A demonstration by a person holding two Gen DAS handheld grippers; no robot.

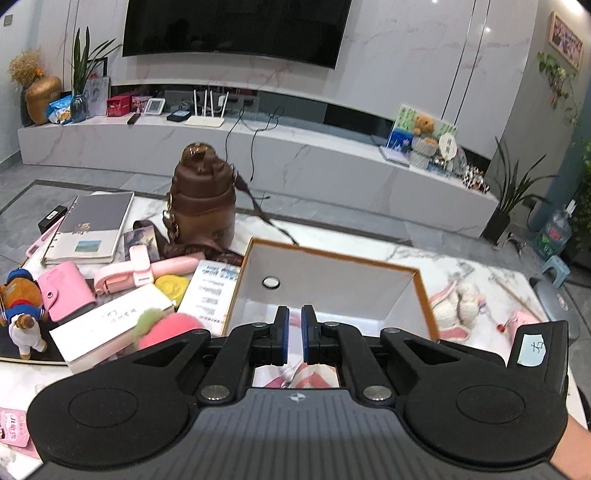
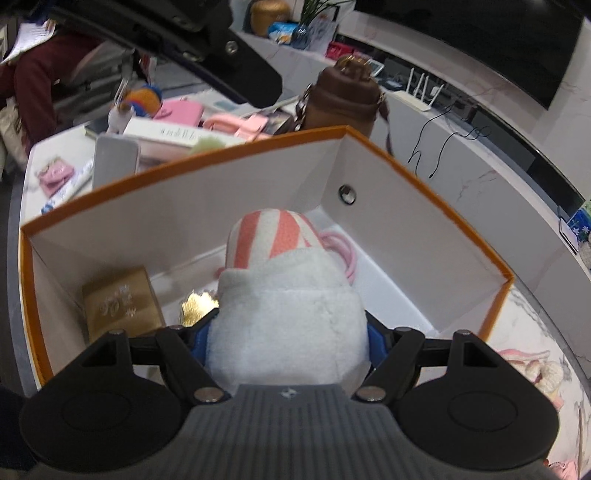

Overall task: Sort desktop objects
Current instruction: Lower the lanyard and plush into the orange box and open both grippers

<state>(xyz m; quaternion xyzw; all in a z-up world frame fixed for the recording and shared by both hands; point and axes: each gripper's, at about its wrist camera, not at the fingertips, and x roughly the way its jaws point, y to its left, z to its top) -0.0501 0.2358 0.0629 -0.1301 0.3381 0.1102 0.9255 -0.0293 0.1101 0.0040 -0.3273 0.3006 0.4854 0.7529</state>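
Inside, gold box (image 2: pixel 122 301) and foil (image 2: pixel 197 304) crowd the orange box (image 2: pixel 417 177) — bottle (image 2: pixel 345 99) behind.

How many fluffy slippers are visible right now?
2: one fluffy slipper is gripped in the right tongs over the orange box; the other slipper lies on the table beside it. More may be hidden.

Wall-mounted television (image 1: pixel 236 29) above white marble console (image 1: pixel 258 147)
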